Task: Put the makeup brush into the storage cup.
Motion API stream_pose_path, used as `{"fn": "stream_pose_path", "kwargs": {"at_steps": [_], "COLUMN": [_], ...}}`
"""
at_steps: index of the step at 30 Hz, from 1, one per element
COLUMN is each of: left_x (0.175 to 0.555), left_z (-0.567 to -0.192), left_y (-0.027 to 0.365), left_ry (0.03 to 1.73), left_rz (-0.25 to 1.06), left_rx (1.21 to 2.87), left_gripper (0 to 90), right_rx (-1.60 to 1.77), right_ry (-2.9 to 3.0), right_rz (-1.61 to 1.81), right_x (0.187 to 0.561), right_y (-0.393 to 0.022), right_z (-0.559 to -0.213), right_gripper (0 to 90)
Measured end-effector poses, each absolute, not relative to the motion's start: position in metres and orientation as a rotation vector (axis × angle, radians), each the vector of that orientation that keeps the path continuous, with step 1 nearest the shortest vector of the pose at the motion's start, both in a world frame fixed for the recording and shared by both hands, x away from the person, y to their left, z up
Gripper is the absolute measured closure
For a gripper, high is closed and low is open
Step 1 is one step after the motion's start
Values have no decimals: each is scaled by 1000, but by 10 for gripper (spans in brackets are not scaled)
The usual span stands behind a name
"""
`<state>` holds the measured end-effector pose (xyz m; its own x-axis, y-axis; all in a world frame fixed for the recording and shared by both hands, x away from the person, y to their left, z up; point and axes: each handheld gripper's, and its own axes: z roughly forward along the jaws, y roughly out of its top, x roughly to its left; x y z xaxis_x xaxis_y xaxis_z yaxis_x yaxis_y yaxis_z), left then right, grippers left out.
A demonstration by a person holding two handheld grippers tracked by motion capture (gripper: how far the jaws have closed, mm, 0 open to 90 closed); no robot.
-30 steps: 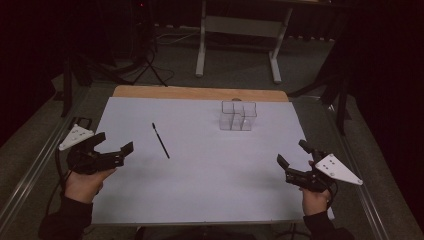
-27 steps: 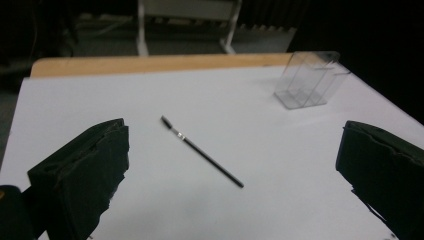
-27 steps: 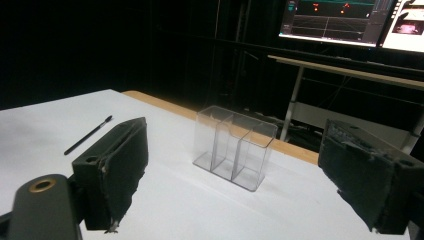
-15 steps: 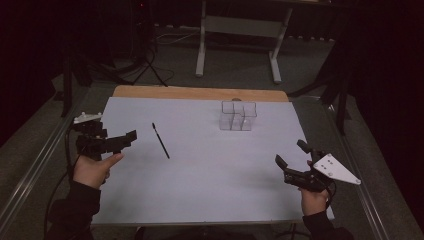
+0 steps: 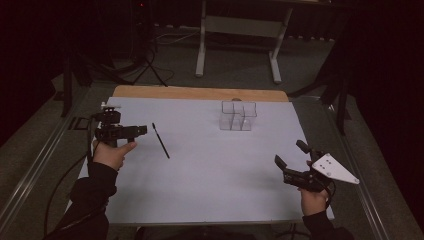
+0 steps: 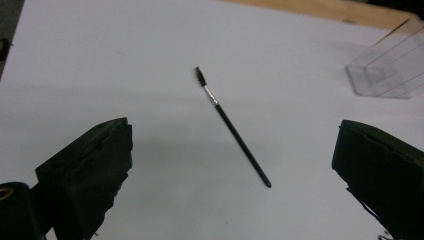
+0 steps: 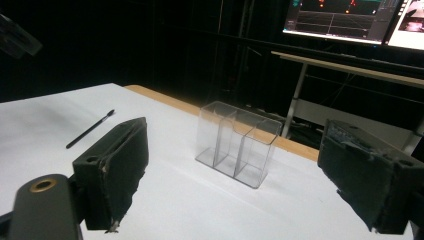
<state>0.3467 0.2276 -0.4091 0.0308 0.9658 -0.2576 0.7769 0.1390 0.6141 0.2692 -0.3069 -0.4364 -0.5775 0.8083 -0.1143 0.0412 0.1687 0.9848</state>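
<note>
A thin black brush point(image 5: 161, 141) lies on the white mat point(image 5: 210, 195), left of centre. My left gripper point(image 5: 136, 131) hovers just to its left, jaws pointing right at it. In the left gripper view the brush point(image 6: 232, 127) lies between the wide-open jaws, bristle end farthest away. A clear plastic organizer point(image 5: 238, 116) with several compartments stands upright at the back, right of centre. My right gripper point(image 5: 288, 153) is held open near the front right, with nothing in it. In the right gripper view it faces the organizer point(image 7: 237, 145), with the brush point(image 7: 90, 129) at far left.
A wooden strip point(image 5: 200, 92) borders the mat's far edge. Beyond it on the dark floor stand a desk frame point(image 5: 202, 45) and cables. Lit monitors point(image 7: 345, 15) sit on a desk behind the table. A corner of the organizer point(image 6: 387, 70) shows at the upper right of the left gripper view.
My left gripper has moved away from the front edge and rightward toward the brush, and turned to point at it. The right gripper has barely moved.
</note>
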Motion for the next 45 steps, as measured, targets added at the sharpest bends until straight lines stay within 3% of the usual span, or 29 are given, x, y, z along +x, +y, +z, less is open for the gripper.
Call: {"fn": "stream_pose_path", "kwargs": {"at_steps": [20, 30, 45], "left_x": [399, 427, 451], "left_z": [-441, -454, -476], "left_y": [200, 174, 175], "left_ry": [2032, 2147, 2374], "left_rz": [184, 92, -49], "left_rx": [1694, 1682, 1558], "left_gripper": [25, 88, 372], "right_rx": [810, 816, 818], "right_ry": [1794, 1796, 1805], "right_rz": [1462, 1465, 1468], "right_x": [270, 270, 271], "right_y": [-306, -307, -307], "right_z": [-437, -438, -438], "right_gripper": [125, 132, 132]}}
